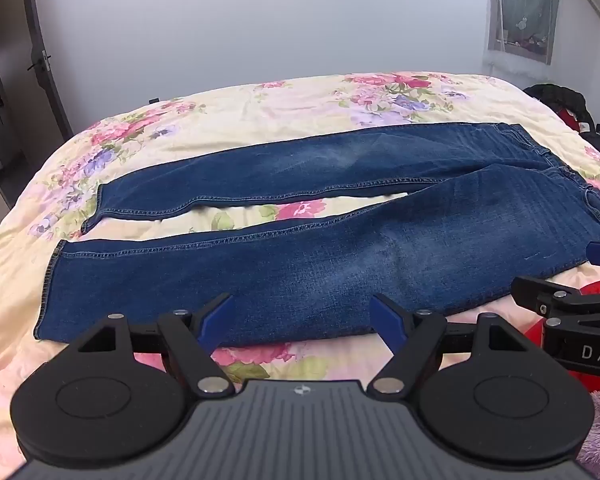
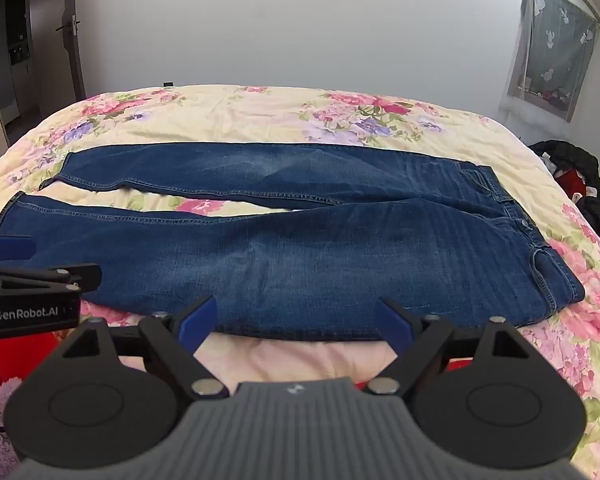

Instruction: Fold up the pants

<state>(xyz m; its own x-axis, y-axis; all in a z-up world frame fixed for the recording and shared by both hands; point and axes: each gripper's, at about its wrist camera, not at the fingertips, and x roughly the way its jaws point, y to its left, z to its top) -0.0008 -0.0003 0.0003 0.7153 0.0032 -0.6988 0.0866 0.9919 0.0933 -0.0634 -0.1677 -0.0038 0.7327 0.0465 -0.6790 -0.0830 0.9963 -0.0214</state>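
Left wrist view shows the pants [image 1: 320, 216] lying flat on the bed [image 1: 228, 112]. They are blue jeans. Both legs are spread out and point to the left, with a strip of flowery blanket [image 1: 260, 212] showing between them. The waist [image 1: 572, 172] is on the right side. Nothing is folded yet, so I think the job is only at its start.

The left gripper [image 1: 302, 322] hangs just over the near edge of the near leg. Its two blue fingers [image 1: 216, 316] are spread wide apart and nothing is between them. The right gripper [image 2: 296, 320] is the same: spread wide, holding nothing, close to the near edge of the pants, more toward the waist. Each gripper shows up at the side of the other one's view, so they are near each other.

Here is what could go wrong. The jeans look thick and heavy. If a gripper pinches only a tiny bit of the edge, the cloth may slip out when it is lifted. If a gripper pushes too deep, it may grab the soft blanket too, and the blanket comes up with the pants. The two legs do not line up. If one leg is flipped over the other crooked, the fold ends up messy. If one gripper lifts faster than the other, the leg may twist or bunch up. The grippers could also bump each other, since they are close.
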